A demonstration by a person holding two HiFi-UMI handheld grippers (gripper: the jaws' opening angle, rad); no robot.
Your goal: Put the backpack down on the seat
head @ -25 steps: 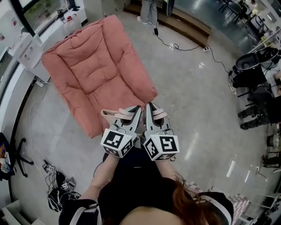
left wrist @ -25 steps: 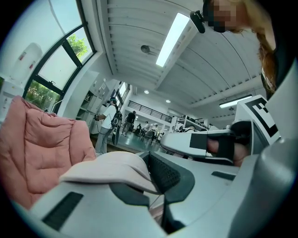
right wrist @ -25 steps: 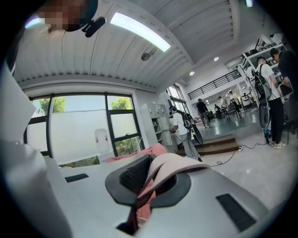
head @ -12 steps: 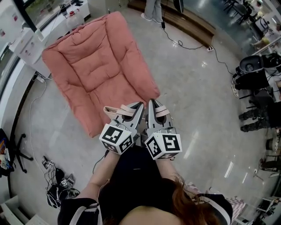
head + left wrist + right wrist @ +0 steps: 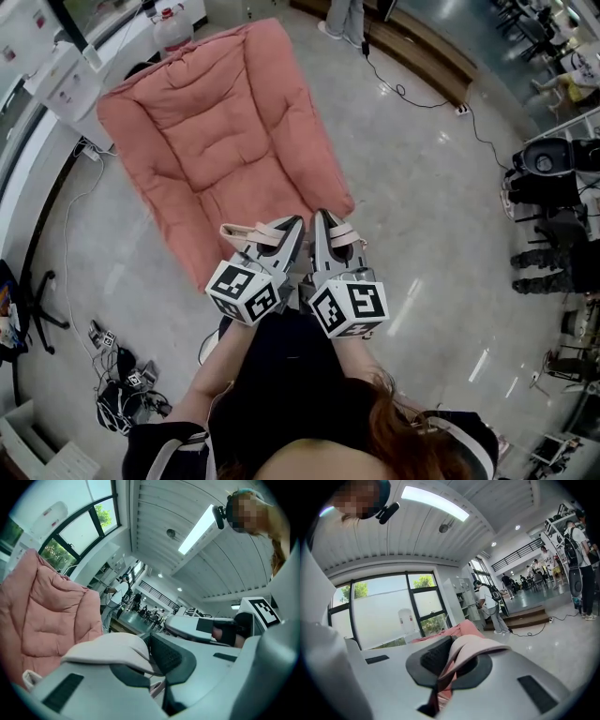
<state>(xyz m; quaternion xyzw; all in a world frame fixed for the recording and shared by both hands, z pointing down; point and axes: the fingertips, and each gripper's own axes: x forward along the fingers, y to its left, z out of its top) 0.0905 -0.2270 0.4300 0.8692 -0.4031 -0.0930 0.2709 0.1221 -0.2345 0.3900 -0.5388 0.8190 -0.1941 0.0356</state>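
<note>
A pink padded lounge seat [image 5: 216, 141] lies on the floor ahead, its front edge just under my grippers. My left gripper [image 5: 291, 228] is shut on a pale pink backpack strap [image 5: 246, 234] that loops over its upper jaw. My right gripper [image 5: 322, 223] is shut on a second pink strap [image 5: 341, 233]. Both grippers sit side by side, pointing at the seat. In the left gripper view the strap [image 5: 110, 648] drapes over the left gripper [image 5: 149, 641], with the seat [image 5: 42, 620] at left. In the right gripper view the strap [image 5: 476, 644] is pinched in the right gripper [image 5: 443, 660]. The backpack's body is hidden below.
A white cabinet [image 5: 66, 75] stands behind the seat at left. Cables and small gear [image 5: 122, 394] lie on the floor at lower left beside a chair base [image 5: 37, 319]. A wooden step [image 5: 422, 47] with a cable [image 5: 412, 94] runs at the back. Black equipment [image 5: 553, 164] stands at right.
The seat has slid down and nearer in the head view as both grippers moved toward it together. Their tips now overlap its front edge. The straps stay gripped.
</note>
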